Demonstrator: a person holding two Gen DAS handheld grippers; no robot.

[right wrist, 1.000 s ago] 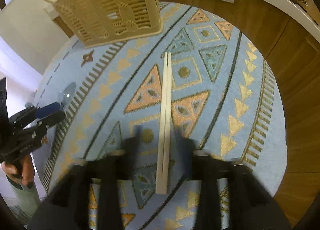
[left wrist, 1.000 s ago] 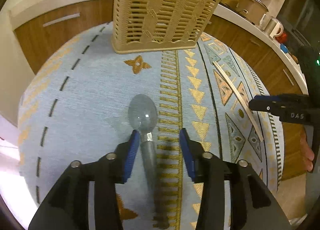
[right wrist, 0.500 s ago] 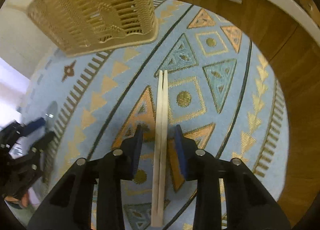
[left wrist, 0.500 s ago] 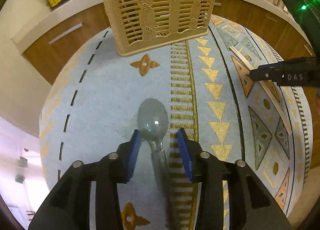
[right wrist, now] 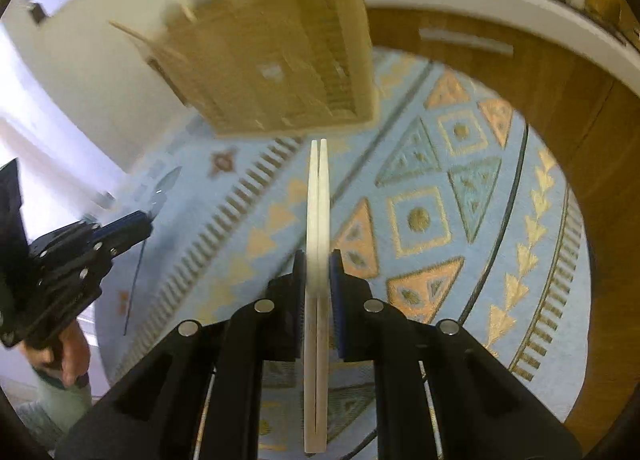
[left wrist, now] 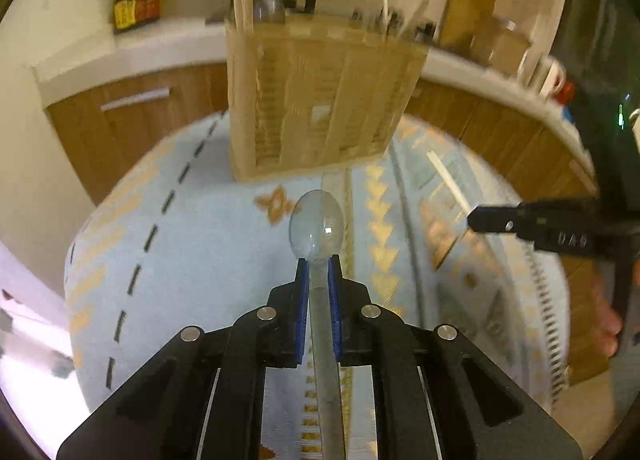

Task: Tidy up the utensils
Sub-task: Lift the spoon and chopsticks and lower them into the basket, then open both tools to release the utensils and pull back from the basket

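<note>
One spoon (left wrist: 317,224) pinched in our left tool (left wrist: 318,272) | two chopsticks (right wrist: 318,219) clamped in our right tool (right wrist: 318,270) | one basket (left wrist: 320,99) ahead, patterned tabletop (left wrist: 200,252) open between.

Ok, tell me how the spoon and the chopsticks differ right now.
The spoon is one translucent grey piece with a rounded bowl; the chopsticks are two pale, straight, flat-ended sticks lying side by side. The spoon sits in the left gripper, the chopsticks in the right gripper. Shared: each is clamped along its length, pointing toward the slatted basket.
</note>
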